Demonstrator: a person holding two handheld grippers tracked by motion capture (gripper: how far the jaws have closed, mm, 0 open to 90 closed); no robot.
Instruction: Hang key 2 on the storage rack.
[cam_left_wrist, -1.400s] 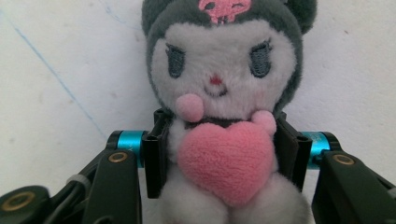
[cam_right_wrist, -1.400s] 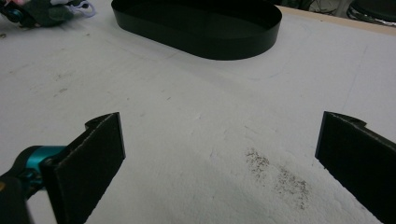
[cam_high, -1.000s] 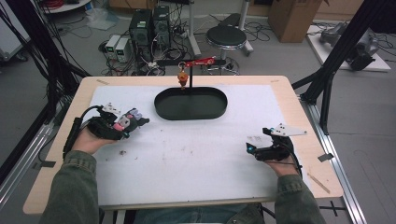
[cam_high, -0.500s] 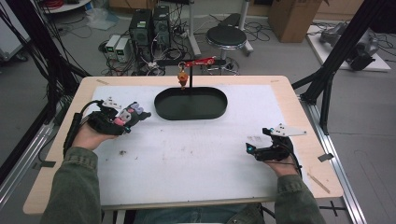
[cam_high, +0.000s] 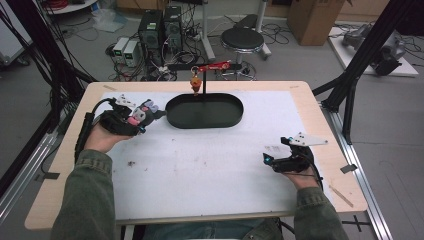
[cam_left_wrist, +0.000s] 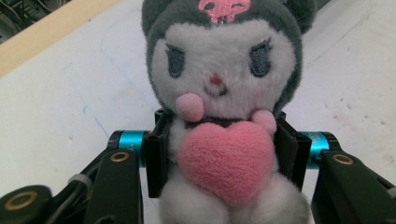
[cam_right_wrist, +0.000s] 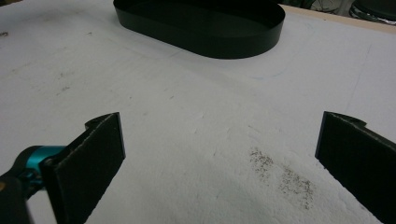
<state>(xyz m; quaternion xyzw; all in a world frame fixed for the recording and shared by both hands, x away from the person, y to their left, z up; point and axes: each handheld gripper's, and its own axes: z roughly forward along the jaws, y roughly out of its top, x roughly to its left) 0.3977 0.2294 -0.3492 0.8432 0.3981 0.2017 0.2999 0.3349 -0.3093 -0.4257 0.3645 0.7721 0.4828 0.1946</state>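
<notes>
- Resting at the near right of the table (cam_high: 320, 107), the right gripper (cam_high: 272, 161) has its jaws spread wide and nothing is between them; in the right gripper view only the white surface lies in front of it.
- Farther and to the left, the left gripper (cam_high: 142, 120) is closed on the plush toy (cam_left_wrist: 224, 116). The two black pads press its body from both sides, just under the head and beside the pink heart (cam_left_wrist: 227, 161).
- In the high view the toy is just beside the left end of the black oval tray (cam_high: 204, 111), which looks empty.
- Behind the tray stands a thin post with a red arm (cam_high: 215, 66), and a small orange thing (cam_high: 196, 85) hangs from it.
- My judgement: the picking is done, and the toy is not yet in the tray. What is left is a short move to the right, over the rim, and then the release.
</notes>
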